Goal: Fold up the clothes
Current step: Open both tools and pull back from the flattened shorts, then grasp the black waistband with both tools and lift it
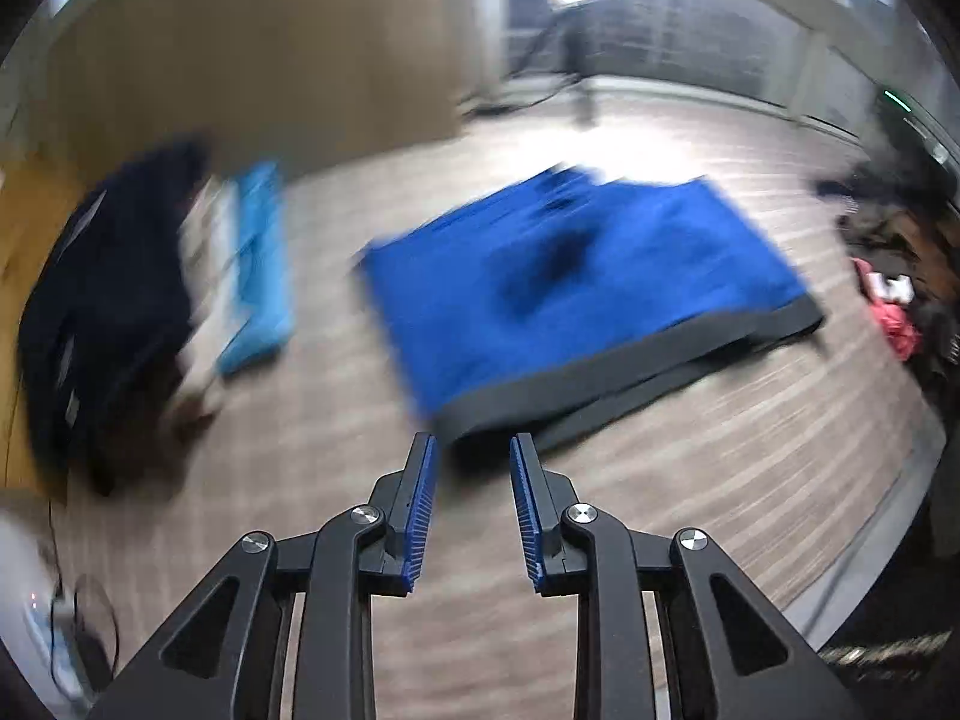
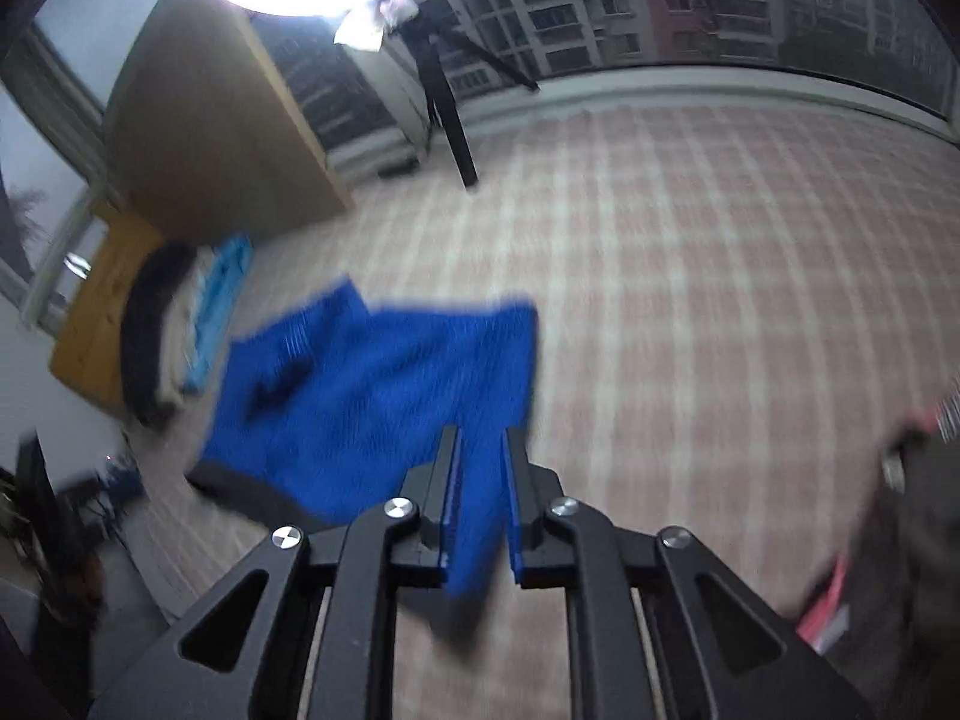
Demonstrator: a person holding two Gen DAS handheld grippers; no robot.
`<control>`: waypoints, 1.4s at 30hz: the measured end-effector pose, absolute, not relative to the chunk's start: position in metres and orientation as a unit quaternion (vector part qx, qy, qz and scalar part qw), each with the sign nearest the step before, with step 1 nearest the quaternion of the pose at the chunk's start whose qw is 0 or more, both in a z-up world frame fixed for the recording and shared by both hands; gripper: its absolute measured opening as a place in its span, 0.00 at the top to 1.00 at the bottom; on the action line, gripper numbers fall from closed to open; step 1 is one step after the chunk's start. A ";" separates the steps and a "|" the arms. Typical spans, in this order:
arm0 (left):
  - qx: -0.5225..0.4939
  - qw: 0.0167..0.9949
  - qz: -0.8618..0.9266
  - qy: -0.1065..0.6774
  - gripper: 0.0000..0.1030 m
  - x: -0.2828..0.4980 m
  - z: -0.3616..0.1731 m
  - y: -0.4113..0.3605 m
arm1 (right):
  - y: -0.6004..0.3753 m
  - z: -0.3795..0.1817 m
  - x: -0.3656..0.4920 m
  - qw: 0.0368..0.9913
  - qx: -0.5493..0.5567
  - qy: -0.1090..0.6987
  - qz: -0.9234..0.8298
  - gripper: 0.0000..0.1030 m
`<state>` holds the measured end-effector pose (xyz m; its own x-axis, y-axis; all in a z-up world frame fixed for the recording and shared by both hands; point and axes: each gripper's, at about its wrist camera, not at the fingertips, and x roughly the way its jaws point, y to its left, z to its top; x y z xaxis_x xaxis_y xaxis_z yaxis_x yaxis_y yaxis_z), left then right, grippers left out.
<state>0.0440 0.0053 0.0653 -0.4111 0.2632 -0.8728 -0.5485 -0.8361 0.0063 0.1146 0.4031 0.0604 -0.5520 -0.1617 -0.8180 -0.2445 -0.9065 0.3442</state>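
Observation:
A blue garment with a dark grey hem (image 1: 576, 288) lies flat on the striped floor covering in the left wrist view. My left gripper (image 1: 474, 450) is open and empty, just short of the garment's near hem corner. In the right wrist view the same blue garment (image 2: 372, 396) is partly lifted, and a strip of it runs between the blue pads of my right gripper (image 2: 480, 438), which is shut on it. Both views are motion-blurred.
A stack of folded clothes, dark, white and light blue (image 1: 150, 300), sits at the left, also in the right wrist view (image 2: 180, 330). A loose pile of dark and red clothes (image 1: 900, 276) lies at the right. A ring light on a stand (image 2: 444, 108) stands at the back.

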 end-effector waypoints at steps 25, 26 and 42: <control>-0.524 0.319 0.778 0.134 0.77 0.020 -0.001 0.018 | 0.287 -0.003 0.142 0.083 -0.535 -0.050 0.839 0.70; -0.527 0.320 0.776 0.132 0.76 0.020 -0.002 0.020 | 0.285 -0.004 0.139 0.085 -0.535 -0.060 0.839 0.70; -0.532 0.301 0.784 0.109 0.71 0.008 0.002 0.029 | 0.383 -0.009 0.176 0.109 -0.413 0.365 0.827 0.97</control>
